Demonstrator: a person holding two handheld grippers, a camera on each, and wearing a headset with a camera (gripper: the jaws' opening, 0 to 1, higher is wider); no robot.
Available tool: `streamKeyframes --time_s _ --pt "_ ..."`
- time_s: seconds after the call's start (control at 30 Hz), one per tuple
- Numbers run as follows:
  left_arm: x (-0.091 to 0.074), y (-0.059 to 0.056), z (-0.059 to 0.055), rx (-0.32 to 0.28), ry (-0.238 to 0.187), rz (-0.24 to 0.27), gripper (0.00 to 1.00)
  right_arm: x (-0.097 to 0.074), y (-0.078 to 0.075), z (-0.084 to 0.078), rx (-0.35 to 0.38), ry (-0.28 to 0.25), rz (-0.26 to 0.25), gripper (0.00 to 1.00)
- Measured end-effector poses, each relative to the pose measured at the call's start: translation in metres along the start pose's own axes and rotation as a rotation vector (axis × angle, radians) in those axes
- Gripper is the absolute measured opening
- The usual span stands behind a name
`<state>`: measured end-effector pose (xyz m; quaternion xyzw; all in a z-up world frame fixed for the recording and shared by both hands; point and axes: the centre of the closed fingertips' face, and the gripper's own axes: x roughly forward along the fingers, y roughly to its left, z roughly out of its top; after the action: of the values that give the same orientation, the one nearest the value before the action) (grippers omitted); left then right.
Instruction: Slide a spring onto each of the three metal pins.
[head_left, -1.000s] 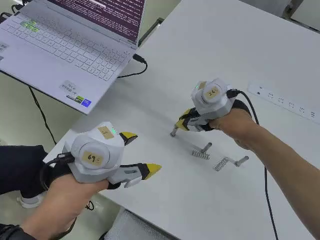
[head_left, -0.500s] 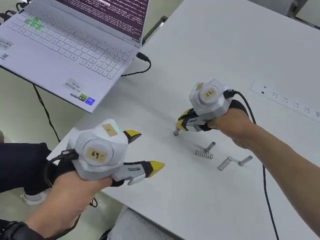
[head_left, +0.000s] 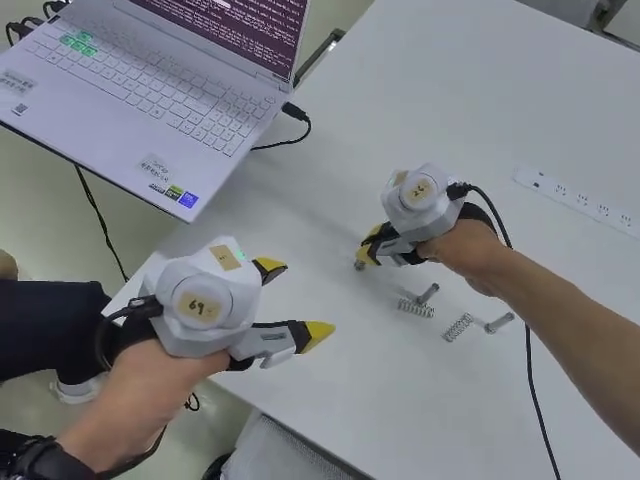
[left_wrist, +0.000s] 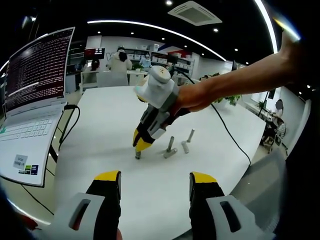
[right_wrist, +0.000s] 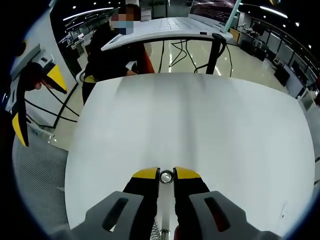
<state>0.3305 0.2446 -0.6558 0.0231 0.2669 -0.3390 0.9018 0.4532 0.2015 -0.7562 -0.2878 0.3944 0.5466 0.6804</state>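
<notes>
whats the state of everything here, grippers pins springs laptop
left hand-held gripper: open, empty
right hand-held gripper: shut on held pin
held pin: standing on table
middle pin: lying flat, bare
end pin: lying flat, bare
middle spring: loose on table
end spring: loose on table
laptop: open, screen lit

The right gripper (head_left: 369, 251) pinches an upright pin (head_left: 359, 264) on the table (head_left: 440, 120). Loose pins (head_left: 427, 293) and springs (head_left: 415, 309) lie nearby. The left gripper (head_left: 295, 300) gapes.

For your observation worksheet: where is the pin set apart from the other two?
In the head view, the pin sits clamped in the right gripper's jaws on the table, left of the two other pins and loose springs.
</notes>
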Motion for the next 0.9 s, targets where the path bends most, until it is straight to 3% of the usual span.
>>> streamKeyframes --time_s 0.37,0.9 --pt "-0.002 0.002 -0.001 0.001 0.004 0.005 0.50 0.003 0.001 -0.005 -0.006 0.017 -0.008 0.13" --pt "-0.006 -0.008 0.005 0.009 -0.012 0.000 0.50 -0.046 0.004 0.003 -0.019 -0.050 -0.097 0.22"
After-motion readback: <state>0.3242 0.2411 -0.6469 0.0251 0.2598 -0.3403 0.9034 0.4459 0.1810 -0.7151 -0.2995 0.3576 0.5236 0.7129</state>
